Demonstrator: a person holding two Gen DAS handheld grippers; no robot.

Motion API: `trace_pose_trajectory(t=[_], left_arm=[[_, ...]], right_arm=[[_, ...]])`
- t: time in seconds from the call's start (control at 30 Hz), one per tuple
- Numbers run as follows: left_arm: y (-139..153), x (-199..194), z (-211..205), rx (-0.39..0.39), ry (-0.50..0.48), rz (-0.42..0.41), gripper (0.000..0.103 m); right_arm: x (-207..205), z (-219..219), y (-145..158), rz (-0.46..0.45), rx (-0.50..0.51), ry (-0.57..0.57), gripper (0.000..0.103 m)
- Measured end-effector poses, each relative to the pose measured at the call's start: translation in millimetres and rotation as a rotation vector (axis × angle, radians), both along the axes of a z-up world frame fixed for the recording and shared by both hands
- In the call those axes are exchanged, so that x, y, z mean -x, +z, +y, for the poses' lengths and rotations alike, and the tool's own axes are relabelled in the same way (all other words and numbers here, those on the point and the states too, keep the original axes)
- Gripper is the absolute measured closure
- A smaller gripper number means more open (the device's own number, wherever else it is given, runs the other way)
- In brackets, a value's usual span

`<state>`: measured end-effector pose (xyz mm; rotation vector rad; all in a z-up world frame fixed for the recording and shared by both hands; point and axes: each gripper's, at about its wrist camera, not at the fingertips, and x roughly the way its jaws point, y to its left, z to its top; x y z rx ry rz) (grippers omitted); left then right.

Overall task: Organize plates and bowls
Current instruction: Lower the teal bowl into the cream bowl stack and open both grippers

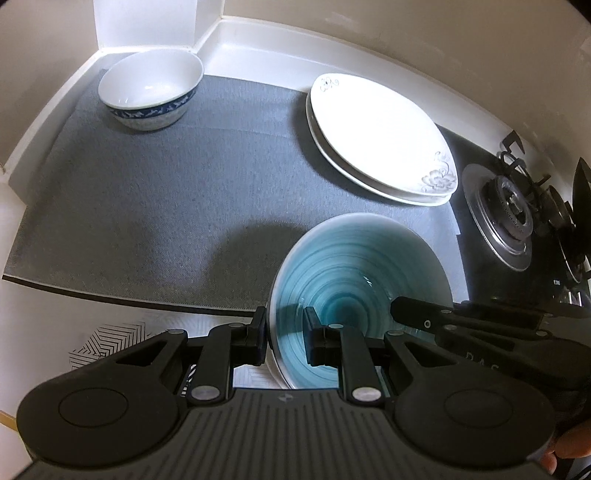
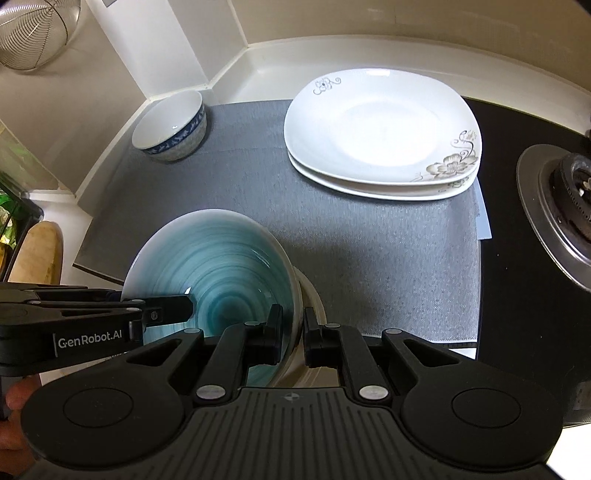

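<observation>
A teal-glazed bowl [image 1: 354,266] with a white outside is held above the counter's front edge. My left gripper [image 1: 286,328] is shut on its left rim, one finger inside and one outside. My right gripper [image 2: 293,325] is shut on its right rim; the bowl also shows in the right wrist view [image 2: 218,258]. Each gripper's fingers reach into the other's view. A blue-and-white bowl [image 1: 151,94] stands upright at the back left corner of the grey mat [image 1: 147,206]. Two white flowered plates [image 1: 376,136] lie stacked at the back right of the mat.
A gas hob burner [image 1: 509,210] sits on the black hob to the right of the mat. White walls and a raised counter edge close the back and left. A wire strainer [image 2: 33,33] hangs at the upper left. A wooden board [image 2: 40,251] stands off the counter's left.
</observation>
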<state>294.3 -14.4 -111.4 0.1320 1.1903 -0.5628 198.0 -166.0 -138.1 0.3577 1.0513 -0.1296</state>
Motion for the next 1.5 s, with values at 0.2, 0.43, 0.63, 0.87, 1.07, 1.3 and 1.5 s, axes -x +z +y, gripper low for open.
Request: trace_pose_trajectory(t=[0.2,0.43,0.63,0.87,1.07,1.3,1.5], left_arm=[[0,-1,1,-0.002,-0.015,-0.007,0.083],[3,-2,0,0.002,-0.018,-0.018,0.083],[7,-6,3,0.002,0.003,-0.031,0.082],[12,-11,13,0.016,0.064,-0.051,0.031],[18,-12,20,0.041,0.092,-0.054,0.020],[13,-11,21,0.029,0.093,-0.039,0.020],[11,-8,19,0.007,0.086,-0.037,0.019]], right_arm=[[-1,-3,0,0.004,-0.019,-0.006,0.093],[0,-4,2,0.017,-0.040,-0.015,0.091],[-1,-13,10,0.018,-0.085,-0.036,0.069],[1,-20,27,-0.042,0.008,-0.033,0.055],[5,-29,10,-0.049,0.011,-0.003,0.055],[16,-32,-11,-0.188,-0.029,0.052,0.067],[28,-47,-32,-0.336,-0.159,0.058,0.068]])
